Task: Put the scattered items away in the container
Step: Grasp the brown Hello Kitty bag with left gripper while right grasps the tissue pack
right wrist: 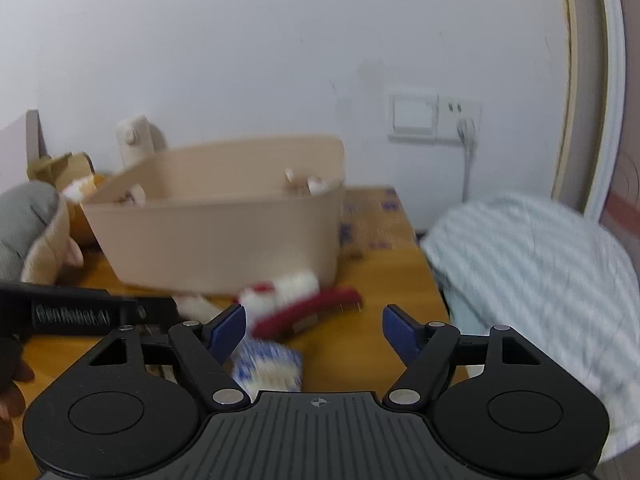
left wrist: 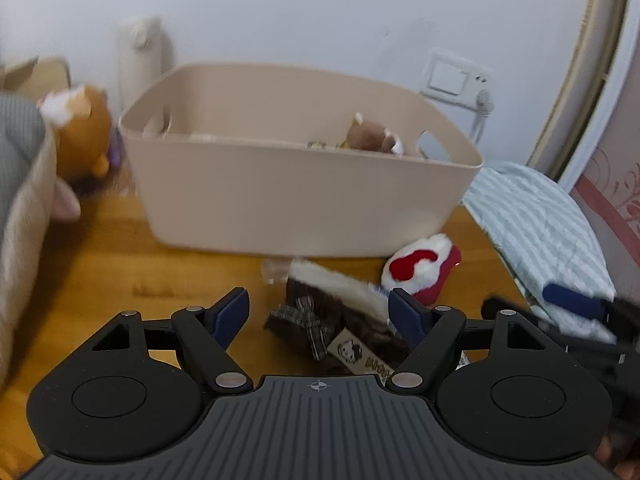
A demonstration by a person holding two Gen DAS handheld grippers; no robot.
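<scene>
A beige plastic bin (left wrist: 288, 200) stands on the wooden table, with a brown plush toy (left wrist: 370, 136) inside; it also shows in the right wrist view (right wrist: 224, 236). My left gripper (left wrist: 318, 312) is open, its jaws on either side of a brown furry item with a plaid bow (left wrist: 320, 320). A red and white plush item (left wrist: 420, 268) lies to its right, also in the right wrist view (right wrist: 296, 300). My right gripper (right wrist: 314, 330) is open over a blue and white packet (right wrist: 268, 364).
A brown plush bear (left wrist: 80, 136) and a cloth basket (left wrist: 24, 216) stand at the left. A striped cloth (right wrist: 532, 280) lies beyond the table's right edge. A white bottle (left wrist: 140, 56) stands behind the bin. A wall socket (right wrist: 432, 120) is on the wall.
</scene>
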